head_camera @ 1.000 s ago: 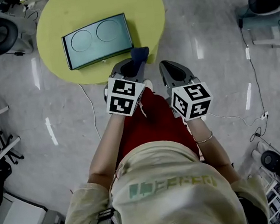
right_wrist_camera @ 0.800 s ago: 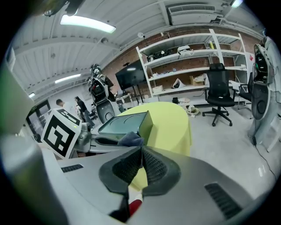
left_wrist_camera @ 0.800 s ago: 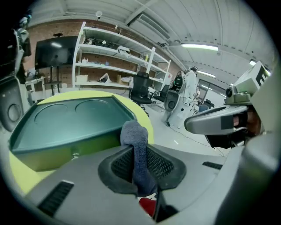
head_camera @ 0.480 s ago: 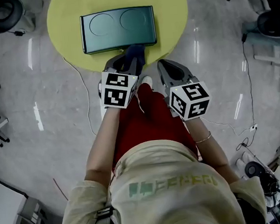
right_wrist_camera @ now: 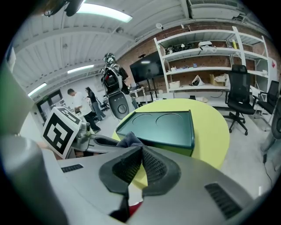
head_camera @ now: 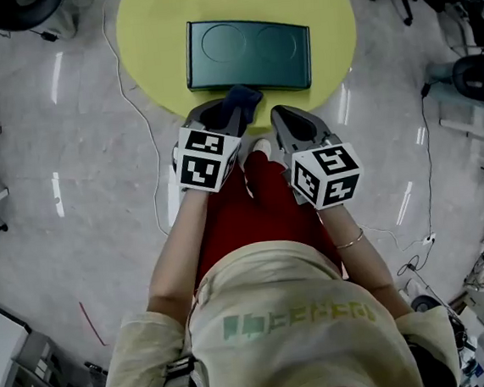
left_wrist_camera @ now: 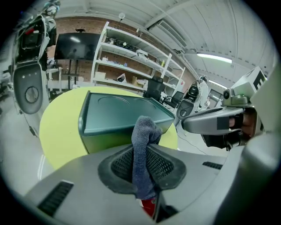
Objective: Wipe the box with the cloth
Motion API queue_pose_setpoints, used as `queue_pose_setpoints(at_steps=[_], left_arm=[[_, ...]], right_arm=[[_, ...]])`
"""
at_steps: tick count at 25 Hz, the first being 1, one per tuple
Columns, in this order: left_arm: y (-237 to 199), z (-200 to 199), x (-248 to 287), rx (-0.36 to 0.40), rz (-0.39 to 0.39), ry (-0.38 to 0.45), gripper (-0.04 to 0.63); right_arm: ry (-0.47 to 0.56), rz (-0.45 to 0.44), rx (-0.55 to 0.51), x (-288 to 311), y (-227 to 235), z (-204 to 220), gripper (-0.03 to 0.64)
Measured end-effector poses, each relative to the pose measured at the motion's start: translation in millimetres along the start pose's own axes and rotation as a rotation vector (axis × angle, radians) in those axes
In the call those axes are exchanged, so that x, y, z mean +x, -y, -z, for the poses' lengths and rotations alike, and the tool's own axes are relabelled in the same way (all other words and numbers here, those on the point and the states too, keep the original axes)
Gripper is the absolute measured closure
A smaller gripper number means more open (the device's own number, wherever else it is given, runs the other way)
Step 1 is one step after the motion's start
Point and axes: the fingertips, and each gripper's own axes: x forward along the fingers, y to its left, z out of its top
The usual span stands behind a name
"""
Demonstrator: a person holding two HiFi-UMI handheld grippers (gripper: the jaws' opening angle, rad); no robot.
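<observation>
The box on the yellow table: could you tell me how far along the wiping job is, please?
Done: the cloth is picked up, clamped in the left hand-held gripper. In hand: it is held at the near edge of the box on the yellow table; contact is unclear. Left: the wipe itself, as the cloth is not yet on the box's top. The right hand-held gripper is shut and empty.

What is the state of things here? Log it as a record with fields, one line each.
table: round, yellow-green
box: dark teal, flat on the table, two round recesses in its top
left gripper: jaws shut on the cloth
right gripper: jaws shut, nothing between them, beside the left gripper
cloth: dark blue, sticking out of the jaws at the box's near side; contact unclear
</observation>
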Motion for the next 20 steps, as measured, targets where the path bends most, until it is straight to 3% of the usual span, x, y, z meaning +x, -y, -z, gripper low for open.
queue_pose_setpoints(at_steps=[10,20], left_arm=[[-58.0,10.4,-27.3,-0.047,-0.059,0.0,0.534],[-80.0,19.3,-52.1,-0.097,-0.187,0.014,0.534]], right_arm=[[-0.017,-0.024,-0.027,29.3,-34.7,-9.2,0.578],[-0.015,-0.077,-0.067,26.4,-40.1,-13.1,0.578]])
